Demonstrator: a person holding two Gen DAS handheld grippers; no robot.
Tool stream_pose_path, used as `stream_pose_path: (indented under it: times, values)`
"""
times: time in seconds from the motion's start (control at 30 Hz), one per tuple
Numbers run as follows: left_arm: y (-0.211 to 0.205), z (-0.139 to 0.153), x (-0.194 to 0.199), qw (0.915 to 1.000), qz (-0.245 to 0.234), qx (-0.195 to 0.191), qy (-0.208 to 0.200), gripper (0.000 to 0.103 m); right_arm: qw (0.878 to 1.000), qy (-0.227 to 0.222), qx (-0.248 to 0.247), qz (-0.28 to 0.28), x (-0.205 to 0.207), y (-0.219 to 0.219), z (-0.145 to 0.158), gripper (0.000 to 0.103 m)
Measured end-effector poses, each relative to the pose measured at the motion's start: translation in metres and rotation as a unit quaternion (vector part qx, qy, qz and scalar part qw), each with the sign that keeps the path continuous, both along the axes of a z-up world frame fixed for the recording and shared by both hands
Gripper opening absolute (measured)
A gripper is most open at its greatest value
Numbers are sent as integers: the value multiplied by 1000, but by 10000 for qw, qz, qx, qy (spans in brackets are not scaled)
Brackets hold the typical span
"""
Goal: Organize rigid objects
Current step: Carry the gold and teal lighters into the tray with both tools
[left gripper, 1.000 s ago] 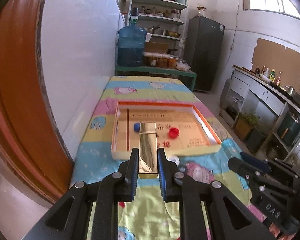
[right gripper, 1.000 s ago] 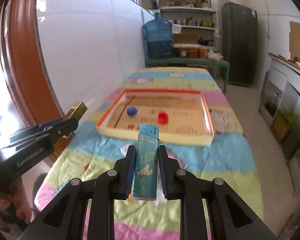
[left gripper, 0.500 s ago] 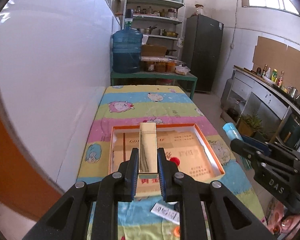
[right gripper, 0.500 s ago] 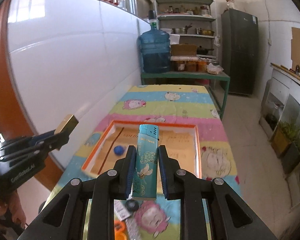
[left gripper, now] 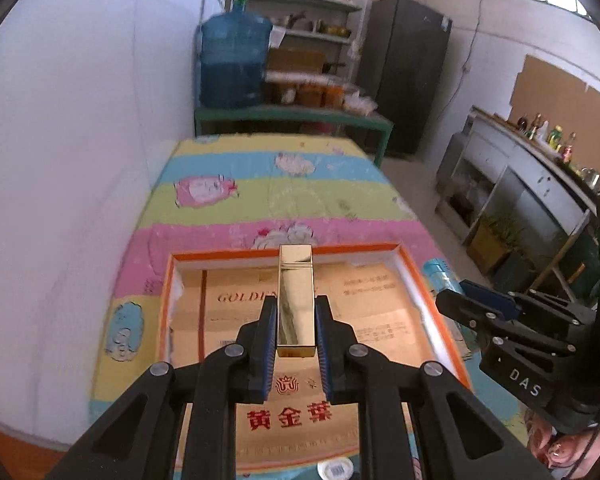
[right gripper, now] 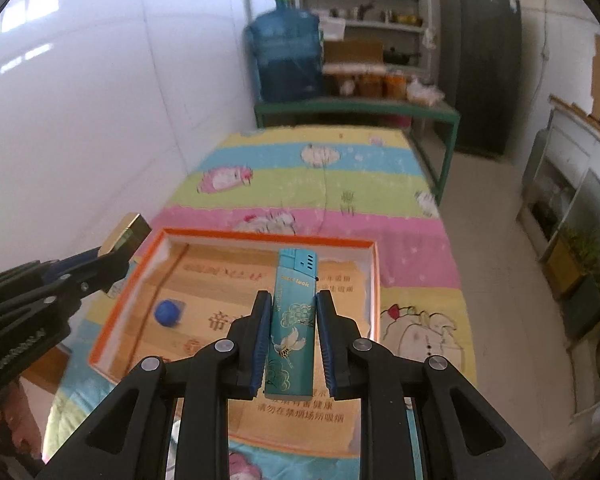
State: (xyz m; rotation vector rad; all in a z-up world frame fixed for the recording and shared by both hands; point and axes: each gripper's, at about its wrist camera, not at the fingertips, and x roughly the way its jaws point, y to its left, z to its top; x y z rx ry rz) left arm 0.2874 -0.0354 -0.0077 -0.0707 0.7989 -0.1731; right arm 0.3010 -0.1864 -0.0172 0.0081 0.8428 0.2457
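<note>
My left gripper (left gripper: 296,312) is shut on a shiny gold lighter (left gripper: 295,300), held upright above the shallow orange-rimmed box (left gripper: 236,255). My right gripper (right gripper: 290,310) is shut on a teal lighter (right gripper: 291,320) with a bird and cloud pattern, also over that box (right gripper: 260,237). A blue bottle cap (right gripper: 168,313) lies inside the box at its left. In the right wrist view the left gripper (right gripper: 116,254) with the gold lighter (right gripper: 126,233) pokes in from the left edge. In the left wrist view the right gripper (left gripper: 460,296) and its teal lighter (left gripper: 440,274) show at the right.
The box sits on a table with a striped cartoon cloth (left gripper: 284,196), against a white wall (left gripper: 80,140) on the left. A white cap (left gripper: 335,470) lies on the cloth near the box. Beyond stand a green bench with a blue water jug (left gripper: 232,68), shelves and a dark cabinet (left gripper: 408,72).
Both grippers have moved forward along the table with their lighters; the box, once ahead of them, now lies right beneath. The red cap seen earlier is hidden now.
</note>
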Motion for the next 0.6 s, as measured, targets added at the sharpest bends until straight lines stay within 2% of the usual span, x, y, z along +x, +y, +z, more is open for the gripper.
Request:
stream_pose_path:
  times: [0.07,0.2,0.6]
  values:
    - [-1,-17,12,9998,10,-30,202,18,9998,190,20,42,11,1,-14,23]
    - [-3,-38,24,9994,43,-64,337,18,9988,471,84,101,29,4,-37,23]
    - [-10,-74,40,9982,16,149,575,18,9971,738,-157,72,58,14,-73,23]
